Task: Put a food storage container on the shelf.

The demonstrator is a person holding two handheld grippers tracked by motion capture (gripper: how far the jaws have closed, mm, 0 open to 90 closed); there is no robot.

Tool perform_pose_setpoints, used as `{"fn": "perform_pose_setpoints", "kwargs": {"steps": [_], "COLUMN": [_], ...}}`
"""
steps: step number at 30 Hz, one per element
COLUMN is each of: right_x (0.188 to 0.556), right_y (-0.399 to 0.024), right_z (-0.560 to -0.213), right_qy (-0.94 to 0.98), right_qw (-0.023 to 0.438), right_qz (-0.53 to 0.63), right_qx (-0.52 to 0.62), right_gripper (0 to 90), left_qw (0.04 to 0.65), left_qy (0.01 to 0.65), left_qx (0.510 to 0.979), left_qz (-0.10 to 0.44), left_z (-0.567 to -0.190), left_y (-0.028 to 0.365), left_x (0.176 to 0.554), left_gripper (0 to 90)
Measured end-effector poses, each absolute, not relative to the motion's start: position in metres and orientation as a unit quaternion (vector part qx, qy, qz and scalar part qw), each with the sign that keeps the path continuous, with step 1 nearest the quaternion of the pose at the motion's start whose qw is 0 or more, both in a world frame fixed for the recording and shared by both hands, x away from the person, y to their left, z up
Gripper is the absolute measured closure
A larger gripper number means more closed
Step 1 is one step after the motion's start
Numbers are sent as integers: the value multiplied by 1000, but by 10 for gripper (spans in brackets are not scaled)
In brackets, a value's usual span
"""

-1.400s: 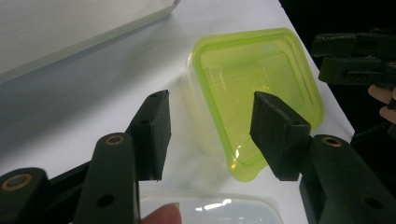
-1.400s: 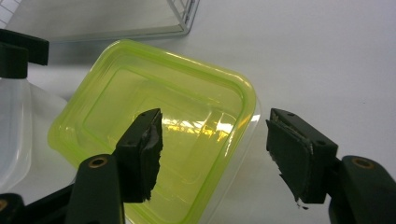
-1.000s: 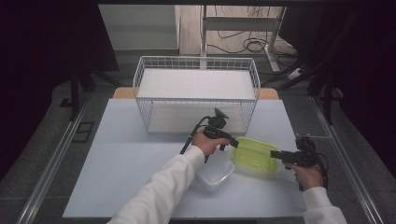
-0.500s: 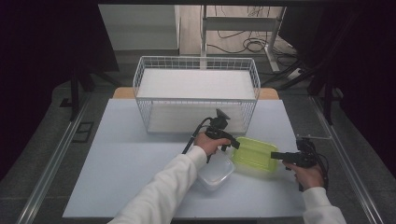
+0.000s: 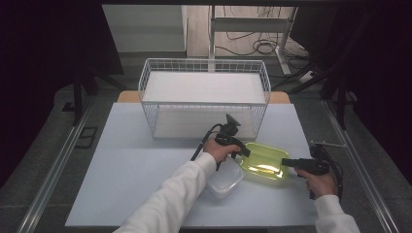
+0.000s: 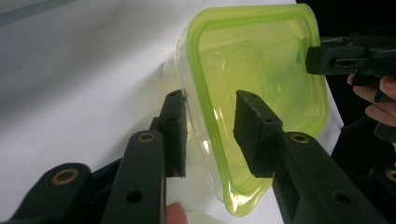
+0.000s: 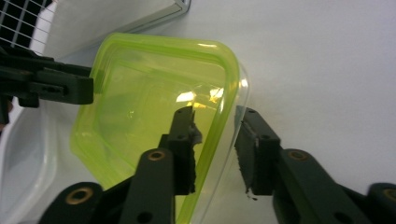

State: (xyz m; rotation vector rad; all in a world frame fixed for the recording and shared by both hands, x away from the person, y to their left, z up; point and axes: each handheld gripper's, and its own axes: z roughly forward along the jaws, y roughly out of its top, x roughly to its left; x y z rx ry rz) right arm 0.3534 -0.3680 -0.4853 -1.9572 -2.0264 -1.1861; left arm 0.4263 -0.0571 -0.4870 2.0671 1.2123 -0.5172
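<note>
On white table (image 5: 136, 174), dim room

High overhead view, two close claw-mounted views — shared green lid (image 5: 264, 159)

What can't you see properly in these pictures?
- High view: the clear tub is partly covered by the person's left sleeve.
- Left gripper view: the green-lidded box's lower corner sits behind the left tool.
- Right gripper view: whether the right tool actually presses the rim; glare blurs it.

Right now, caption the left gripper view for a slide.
Left gripper jaws straddle the translucent green plastic container rim, having just been closing.
</note>
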Motion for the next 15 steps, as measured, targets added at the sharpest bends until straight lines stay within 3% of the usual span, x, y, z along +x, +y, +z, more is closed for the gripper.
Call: {"fn": "perform_pose_setpoints", "kwargs": {"steps": [15], "right_x": [350], "right_y": [-373], "right_z": [-478], "right_qy": [-644], "right_qw": [50], "right_qz": [-421], "right_qx": [-637], "right_gripper": [777], "left_qw": [363], "left_qy": [461], "left_qx": [787], "left_qz": [-189], "left_z": [-476], "left_y": [-53], "left_x": [421], "left_gripper": [787]}}
